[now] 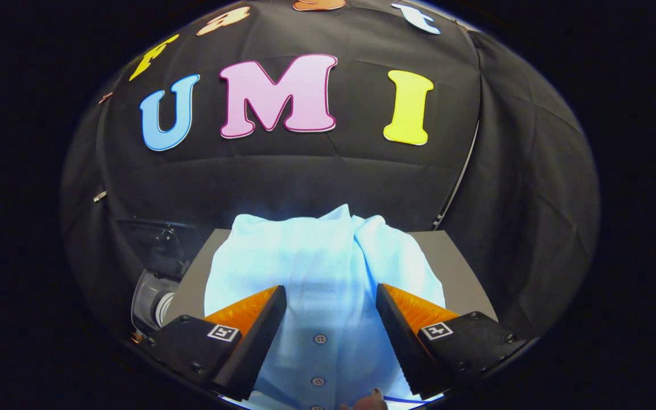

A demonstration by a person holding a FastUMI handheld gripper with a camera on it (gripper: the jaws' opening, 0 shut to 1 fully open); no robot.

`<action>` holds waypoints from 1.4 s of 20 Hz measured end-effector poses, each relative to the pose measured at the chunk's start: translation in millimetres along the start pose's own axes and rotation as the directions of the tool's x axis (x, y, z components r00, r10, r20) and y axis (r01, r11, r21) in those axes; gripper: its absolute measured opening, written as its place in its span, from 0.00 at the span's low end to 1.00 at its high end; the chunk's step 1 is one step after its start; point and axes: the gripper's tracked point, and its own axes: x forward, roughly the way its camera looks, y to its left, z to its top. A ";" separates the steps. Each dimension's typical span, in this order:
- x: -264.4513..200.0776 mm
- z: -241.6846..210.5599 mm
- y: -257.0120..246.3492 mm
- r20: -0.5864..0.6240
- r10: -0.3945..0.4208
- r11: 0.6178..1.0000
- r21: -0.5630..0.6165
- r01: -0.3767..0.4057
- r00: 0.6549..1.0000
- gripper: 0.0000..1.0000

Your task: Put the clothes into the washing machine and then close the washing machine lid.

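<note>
Fingers spread wide, the hand-held gripper (pixel 331 307) hovers over a pale blue buttoned shirt (pixel 316 267) heaped on the grey surface (pixel 464 267); pickup appears pending, needing descent and a pinch.

Readable text: none.
Gripper fingers (pixel 331 296): each carries a square black-and-white marker (pixel 224 332), a pattern, not words.

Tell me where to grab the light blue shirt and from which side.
Grip the raised fold at the far edge of the light blue shirt, coming from above. The button strip lies flat on the grey surface, giving little to pinch. The gripper is open, fingers straddling the strip.
</note>
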 end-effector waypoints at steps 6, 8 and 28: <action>4.3 -11.1 0.8 -0.048 0.014 0.999 0.046 -0.012 0.999 0.98; 3.7 -12.3 0.5 -0.056 0.023 0.999 0.047 -0.020 0.998 0.99; -2.5 -9.2 6.9 -0.020 0.072 0.997 0.023 -0.072 0.997 0.13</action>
